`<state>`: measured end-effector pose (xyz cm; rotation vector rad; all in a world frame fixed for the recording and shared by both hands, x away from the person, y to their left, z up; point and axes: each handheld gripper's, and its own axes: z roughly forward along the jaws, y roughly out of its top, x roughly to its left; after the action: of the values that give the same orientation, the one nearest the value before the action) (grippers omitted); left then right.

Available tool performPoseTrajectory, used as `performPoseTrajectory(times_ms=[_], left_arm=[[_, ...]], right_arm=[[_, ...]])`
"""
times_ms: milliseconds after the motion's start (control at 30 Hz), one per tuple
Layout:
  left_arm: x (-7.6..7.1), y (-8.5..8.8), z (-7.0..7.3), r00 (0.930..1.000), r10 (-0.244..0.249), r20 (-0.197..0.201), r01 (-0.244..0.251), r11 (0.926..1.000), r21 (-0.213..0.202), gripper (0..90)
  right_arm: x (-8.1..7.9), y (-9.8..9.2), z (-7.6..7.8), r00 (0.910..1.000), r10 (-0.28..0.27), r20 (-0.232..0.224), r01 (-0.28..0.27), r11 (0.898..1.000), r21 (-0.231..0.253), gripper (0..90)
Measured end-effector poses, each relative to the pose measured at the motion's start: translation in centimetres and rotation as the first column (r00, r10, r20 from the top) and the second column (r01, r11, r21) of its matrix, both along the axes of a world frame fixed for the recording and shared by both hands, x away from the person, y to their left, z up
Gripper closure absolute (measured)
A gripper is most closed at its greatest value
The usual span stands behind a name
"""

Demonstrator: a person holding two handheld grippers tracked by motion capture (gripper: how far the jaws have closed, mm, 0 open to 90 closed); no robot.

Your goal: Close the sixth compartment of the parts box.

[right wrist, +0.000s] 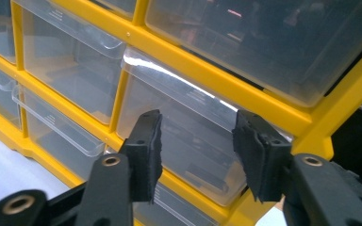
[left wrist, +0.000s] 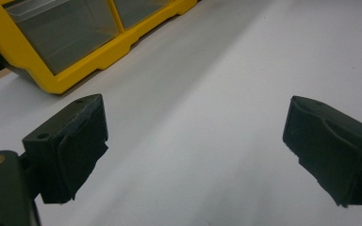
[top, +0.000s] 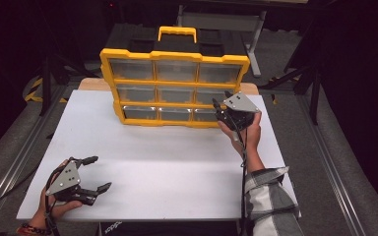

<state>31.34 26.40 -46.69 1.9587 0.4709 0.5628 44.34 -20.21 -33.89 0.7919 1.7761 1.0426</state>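
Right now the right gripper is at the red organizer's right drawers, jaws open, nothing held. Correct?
Not quite: the organizer is yellow, not red, as the high view shows. The rest holds: the right gripper is at its right drawers, jaws open, nothing held.

Our left gripper (top: 91,173): black body, 2 black jaws, grey 3-cornered plate on top with small dark holes, black cable trailing off toward 7 o'clock. Beaded band on our left wrist (top: 31,228), reddish and dark.

Our right gripper (top: 220,104): same black build, same grey plate, black cable running toward 6 o'clock. Our right sleeve (top: 268,199): grey-and-white plaid, cuff turned back.

Up close, jaw pads (right wrist: 147,153) matte black, rough-edged; brass-coloured rivets in black arms.
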Motion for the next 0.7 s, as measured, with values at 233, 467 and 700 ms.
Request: performPoseTrajectory(times_ms=[233,467,700], left_arm=[[-0.01,-0.03,-0.03,1.0000,-0.002,-0.001,0.002,1.0000,0.004,8.2],[-0.06,-0.02,-0.05,1.0000,-0.005,-0.004,0.005,1.0000,0.000,8.1],[-0.01,-0.05,-0.06,1.0000,-0.006,-0.003,0.006,1.0000,0.006,8.1]], right_arm=[[-0.17,0.05,0.03,0.9997,-0.002,0.026,0.001,1.000,0.021,37.6],[-0.35,0.05,0.12,0.9988,0.009,0.047,-0.011,0.999,0.037,28.6],[-0.39,0.16,-0.04,0.9976,-0.002,0.069,-0.002,0.998,0.055,18.8]])
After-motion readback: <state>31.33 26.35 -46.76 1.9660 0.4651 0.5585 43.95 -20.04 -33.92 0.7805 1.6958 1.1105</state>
